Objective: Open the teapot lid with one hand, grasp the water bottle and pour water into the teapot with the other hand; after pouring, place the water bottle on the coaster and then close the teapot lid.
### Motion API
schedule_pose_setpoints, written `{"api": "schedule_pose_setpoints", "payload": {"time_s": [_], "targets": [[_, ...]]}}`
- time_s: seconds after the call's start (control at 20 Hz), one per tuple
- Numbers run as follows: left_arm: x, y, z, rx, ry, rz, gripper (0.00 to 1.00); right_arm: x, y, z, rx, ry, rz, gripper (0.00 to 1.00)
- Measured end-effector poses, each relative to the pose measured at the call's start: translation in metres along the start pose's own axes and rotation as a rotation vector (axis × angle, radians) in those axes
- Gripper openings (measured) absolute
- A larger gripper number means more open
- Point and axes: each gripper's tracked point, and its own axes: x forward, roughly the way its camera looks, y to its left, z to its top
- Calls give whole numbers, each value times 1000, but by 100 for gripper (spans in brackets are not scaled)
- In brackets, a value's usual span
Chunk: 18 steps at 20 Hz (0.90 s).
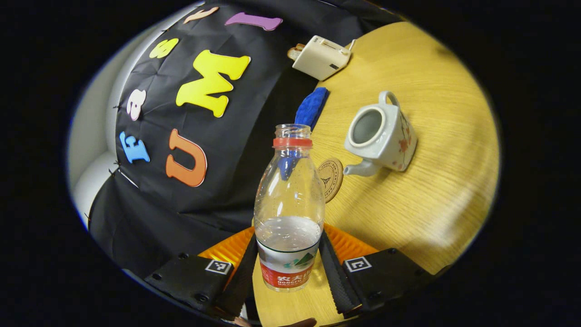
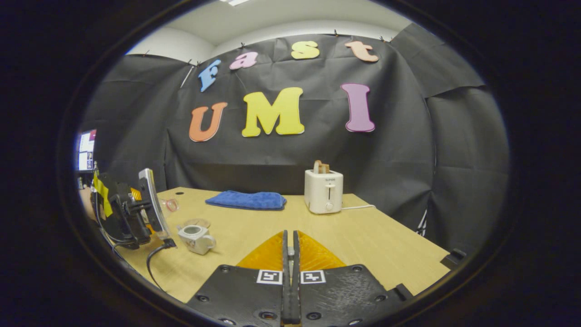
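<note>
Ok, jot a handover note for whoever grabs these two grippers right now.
Left gripper: shut on the water bottle, cap off, some water left, held above the table.
Right gripper: jaws shut; whether they pinch the lid cannot be told.
Teapot: on the table, lid off, mouth open. Coaster: beside its spout, bare.
Done: lid opened, bottle grasped.
Left: pour if not yet poured, stand the bottle on the coaster, close the teapot.
</note>
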Motion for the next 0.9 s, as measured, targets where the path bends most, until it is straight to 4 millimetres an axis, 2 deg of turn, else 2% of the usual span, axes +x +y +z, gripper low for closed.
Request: {"api": "schedule_pose_setpoints", "payload": {"time_s": [0.1,0.15,0.25,0.4,0.55,0.9], "targets": [[0,-2,-1,67,8,3,79,1,0,0,-2,0,0,0],[0,-3,-2,91,18,0,75,1,0,-1,-4,0,1,0],[0,-4,-5,143,34,-10,75,1,-1,-2,-11,-2,-4,0],[-7,1,-1,246,36,18,75,2,0,-3,-8,1,-6,0],[-11,14,6,309,33,41,75,2,3,-5,-13,3,-2,0],[-11,17,16,466,39,31,75,2,2,-5,-3,8,-3,0]]}}
